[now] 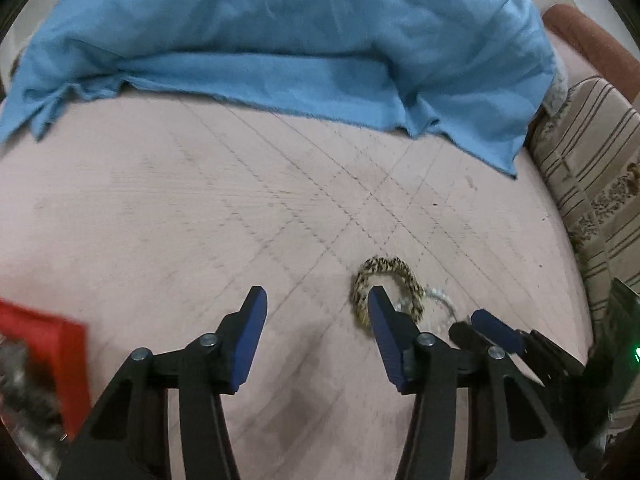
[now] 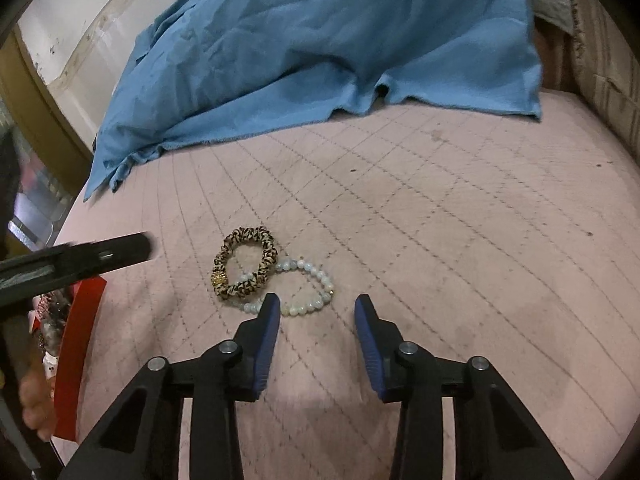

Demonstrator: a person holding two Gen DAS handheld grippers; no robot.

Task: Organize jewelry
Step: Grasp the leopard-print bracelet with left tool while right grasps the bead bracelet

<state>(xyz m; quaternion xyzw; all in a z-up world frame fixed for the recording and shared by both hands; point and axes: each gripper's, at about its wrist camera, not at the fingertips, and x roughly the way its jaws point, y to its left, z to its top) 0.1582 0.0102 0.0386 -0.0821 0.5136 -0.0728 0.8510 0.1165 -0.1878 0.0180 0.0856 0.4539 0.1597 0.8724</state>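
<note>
Left wrist view: left gripper (image 1: 316,300) hangs over the pink quilted mattress (image 1: 160,208), jaws apart with a moderate gap, nothing between the blue pads, nothing gripped. Its right finger sits in front of the leopard-print bracelet (image 1: 386,268), covering part of the loop; contact can't be told from here. Pearl bead bracelet (image 1: 442,298) is just behind and to the right, mostly hidden, blurred. Right gripper (image 1: 486,330) pokes in at lower right, close beside the beads; only one blue pad is clear, so its gap is unreadable from this view. Red box (image 1: 60,344) at the left edge, contents blurred. Blue cloth (image 1: 280,48) lies crumpled across the far part of the mattress. Striped cushion (image 1: 580,168) on the right.

Right wrist view: right gripper (image 2: 316,304) has its jaws parted, a moderate gap, empty. Left fingertip (image 2: 270,306) overlaps the near arc of the pearl bead bracelet (image 2: 316,272); touching or just above, can't tell. The leopard-print bracelet (image 2: 244,266) lies on the mattress (image 2: 440,220) overlapping the beads' left side, a gold bead on its near edge. Left gripper (image 2: 120,250) enters from the left, blurred, near the leopard loop, apart from it. Red box (image 2: 76,332) at the left edge, a hand (image 2: 34,404) beside it. Blue cloth (image 2: 320,40) behind.
</note>
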